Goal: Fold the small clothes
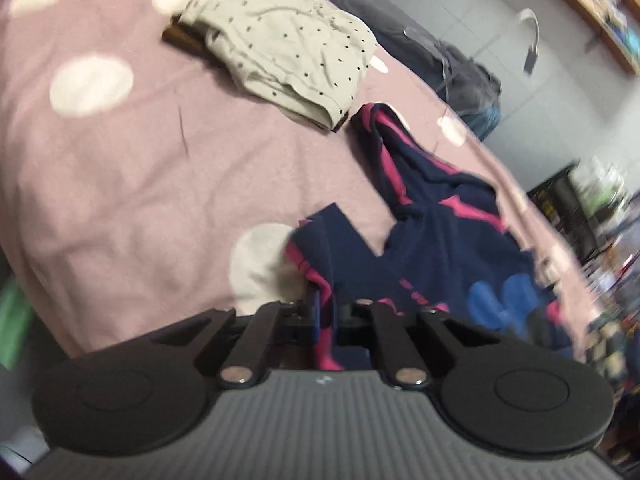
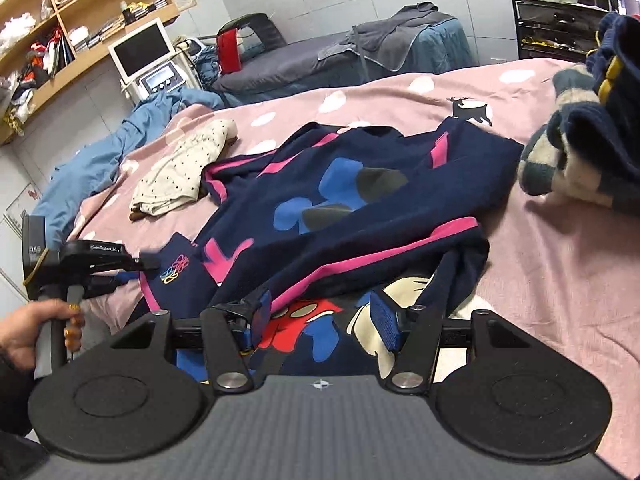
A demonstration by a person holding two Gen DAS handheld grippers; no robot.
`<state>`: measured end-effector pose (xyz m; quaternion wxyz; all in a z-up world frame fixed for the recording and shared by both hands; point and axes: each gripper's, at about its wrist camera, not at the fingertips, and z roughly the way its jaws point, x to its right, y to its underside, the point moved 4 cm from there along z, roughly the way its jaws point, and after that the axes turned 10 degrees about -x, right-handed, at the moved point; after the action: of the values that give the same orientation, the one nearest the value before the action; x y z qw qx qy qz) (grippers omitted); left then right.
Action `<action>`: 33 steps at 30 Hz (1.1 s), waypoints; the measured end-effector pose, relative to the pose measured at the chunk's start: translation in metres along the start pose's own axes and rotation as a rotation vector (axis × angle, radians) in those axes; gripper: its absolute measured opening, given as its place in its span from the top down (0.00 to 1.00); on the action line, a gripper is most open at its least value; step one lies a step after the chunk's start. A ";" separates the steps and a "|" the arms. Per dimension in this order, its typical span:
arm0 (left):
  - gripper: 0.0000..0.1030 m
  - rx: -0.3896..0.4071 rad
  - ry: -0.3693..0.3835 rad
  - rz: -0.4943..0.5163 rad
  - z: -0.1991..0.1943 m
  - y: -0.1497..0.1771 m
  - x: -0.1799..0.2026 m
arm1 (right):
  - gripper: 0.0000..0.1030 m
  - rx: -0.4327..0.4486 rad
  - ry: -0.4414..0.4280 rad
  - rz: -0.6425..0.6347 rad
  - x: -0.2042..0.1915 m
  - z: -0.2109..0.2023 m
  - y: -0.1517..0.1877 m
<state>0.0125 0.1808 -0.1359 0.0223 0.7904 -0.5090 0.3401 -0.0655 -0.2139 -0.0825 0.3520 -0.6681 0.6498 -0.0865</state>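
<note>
A navy top [image 2: 360, 208] with pink stripes and a cartoon print lies crumpled across the pink dotted bedcover [image 2: 560, 264]. My left gripper [image 1: 325, 312] is shut on the navy top's [image 1: 440, 248] pink-edged corner, low over the bed. In the right wrist view the left gripper [image 2: 152, 262] shows at the garment's left edge, held by a hand [image 2: 28, 332]. My right gripper [image 2: 322, 316] stands open wide over the near edge of the top, its blue pads either side of the print and not pressing on it.
A folded beige dotted garment [image 1: 288, 52] [image 2: 176, 172] lies farther back on the bed. A heap of knitted clothes [image 2: 580, 152] sits at the right. Blue cloth [image 2: 100, 160] hangs off the bed's left side. Shelves, a screen device [image 2: 148, 60] and a grey couch [image 2: 320, 64] stand beyond.
</note>
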 end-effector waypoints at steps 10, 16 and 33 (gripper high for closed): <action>0.95 0.094 -0.101 0.053 -0.101 0.053 -0.005 | 0.11 -0.021 -0.037 0.026 0.004 0.006 0.000; 0.95 -0.032 -0.112 -0.015 -0.109 0.102 -0.021 | 0.15 0.059 0.461 -0.481 -0.027 0.019 0.008; 0.92 -0.128 -0.130 -0.037 -0.095 0.111 -0.038 | 0.85 -0.046 0.467 -0.250 0.063 0.008 0.001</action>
<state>-0.1365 0.1935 -0.1190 0.0460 0.8170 -0.5153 0.2546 -0.0524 -0.2696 -0.1104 0.1637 -0.7129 0.6277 -0.2665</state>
